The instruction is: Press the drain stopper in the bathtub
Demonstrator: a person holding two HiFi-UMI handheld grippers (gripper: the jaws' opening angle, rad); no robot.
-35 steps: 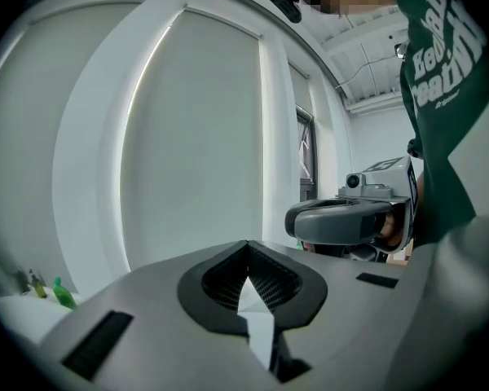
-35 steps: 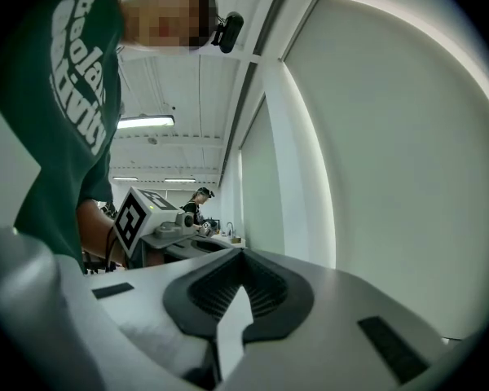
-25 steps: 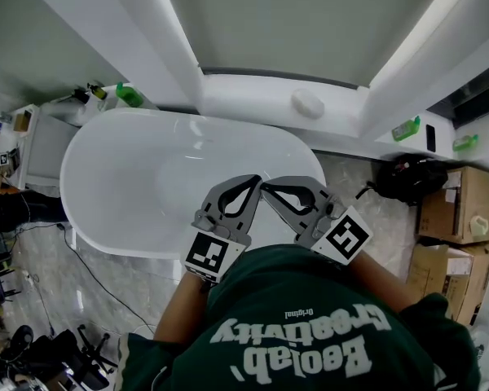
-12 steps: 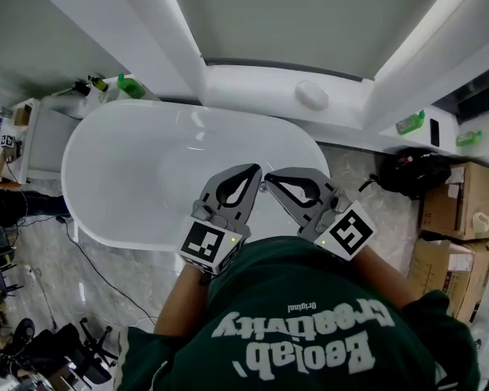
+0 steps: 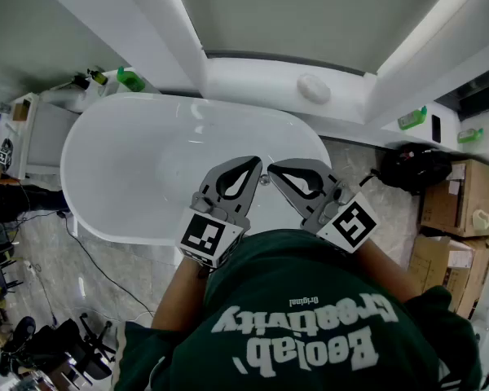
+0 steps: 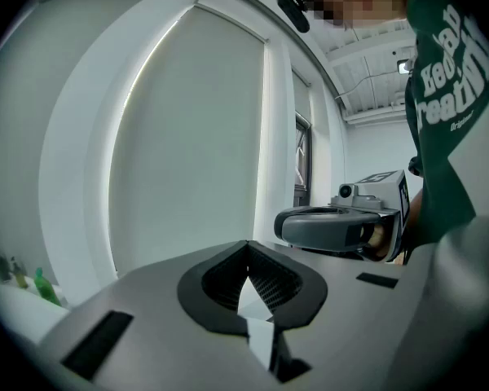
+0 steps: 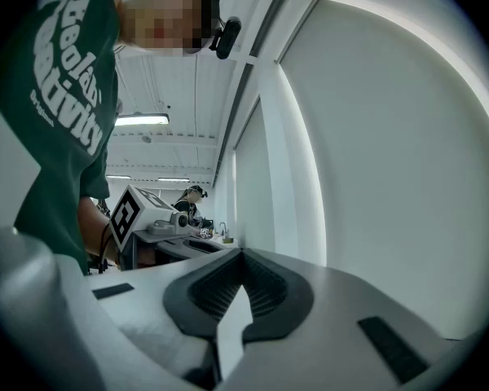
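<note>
The small round drain stopper (image 5: 265,180) sits in the bottom of the white bathtub (image 5: 90,198) and shows between the tips of the two tools. The left tool (image 5: 255,163) and the right tool (image 5: 271,168) are held over the tub's near side. Each has its jaws closed together, with nothing between them. A green bottle (image 5: 130,78) stands on the ledge (image 5: 228,80) behind the tub. Cardboard boxes (image 5: 464,198) sit on the floor (image 5: 41,251).

"Beolab Creativity", seemingly, on shirt (image 5: 310,300)
</note>
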